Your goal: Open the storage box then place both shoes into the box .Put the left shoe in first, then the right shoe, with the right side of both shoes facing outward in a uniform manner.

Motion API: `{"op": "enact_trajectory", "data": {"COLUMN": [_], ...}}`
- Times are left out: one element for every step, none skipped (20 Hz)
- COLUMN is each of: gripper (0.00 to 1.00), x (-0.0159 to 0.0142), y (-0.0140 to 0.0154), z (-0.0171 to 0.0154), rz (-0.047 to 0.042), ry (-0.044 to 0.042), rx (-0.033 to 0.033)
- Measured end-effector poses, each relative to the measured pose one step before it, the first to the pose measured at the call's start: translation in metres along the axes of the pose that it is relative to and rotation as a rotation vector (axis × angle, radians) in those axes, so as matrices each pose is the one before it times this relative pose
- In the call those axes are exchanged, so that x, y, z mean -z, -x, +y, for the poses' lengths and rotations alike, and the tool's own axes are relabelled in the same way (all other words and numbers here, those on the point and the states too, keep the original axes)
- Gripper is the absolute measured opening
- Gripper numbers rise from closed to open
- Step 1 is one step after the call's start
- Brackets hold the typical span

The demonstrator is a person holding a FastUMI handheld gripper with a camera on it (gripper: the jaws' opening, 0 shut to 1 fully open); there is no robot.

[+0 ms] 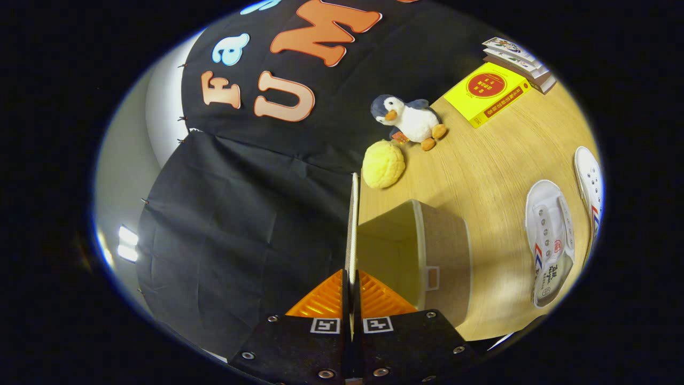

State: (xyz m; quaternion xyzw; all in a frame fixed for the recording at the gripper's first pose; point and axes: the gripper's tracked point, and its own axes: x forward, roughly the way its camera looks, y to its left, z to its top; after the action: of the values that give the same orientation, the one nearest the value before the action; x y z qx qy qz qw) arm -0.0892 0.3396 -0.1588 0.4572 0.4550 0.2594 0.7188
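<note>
My gripper (351, 275) is shut on the thin edge of the storage box's lid (352, 219), which I see edge-on, running straight ahead from between the fingers. The lid is swung up off the box (446, 251), a brown fabric box with a pale, empty inside and a small label frame on its front. Beyond the box, two white canvas shoes lie on the wooden table (481, 166): one (550, 240) closer to the box, showing red and blue stripes on its side, and the other (590, 184) just past it.
A yellow bun-shaped toy (383, 164) lies near the lid's far end, with a plush penguin (411, 120) behind it. Farther off are a yellow book (487, 92) and a small stack of books (518, 59). Black cloth walls the table's side.
</note>
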Motion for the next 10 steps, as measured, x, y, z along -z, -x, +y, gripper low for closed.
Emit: {"op": "enact_trajectory", "data": {"gripper": [0.01,0.01,0.01,0.02,0.03,0.04,0.05,0.05,0.05,0.06], "x": [-0.00367,-0.00182,-0.00061,-0.0001,0.00086,0.00136,0.00452,0.00292,0.00416,0.00457], "y": [0.00175,0.00105,0.00035,-0.00035,-0.00271,-0.00426,-0.00422,-0.00845,-0.00908,-0.00879], "z": [0.01007,0.01102,0.01166,0.01568,0.01636,0.01681,0.01222,0.00829,0.00649,0.00633], "rz": [-0.00526,0.00404,0.00284,0.00282,0.00732,0.01182,0.01253,0.01148,0.01423,0.01308], "ry": [0.01098,0.01693,0.03122,0.03119,0.03018,0.02584,0.02844,0.0302,0.0261,0.01167], "rx": [-0.01276,-0.00498,-0.01391,-0.01689,-0.01927,-0.01348,-0.01213,-0.00109,-0.00682,-0.00553]}}
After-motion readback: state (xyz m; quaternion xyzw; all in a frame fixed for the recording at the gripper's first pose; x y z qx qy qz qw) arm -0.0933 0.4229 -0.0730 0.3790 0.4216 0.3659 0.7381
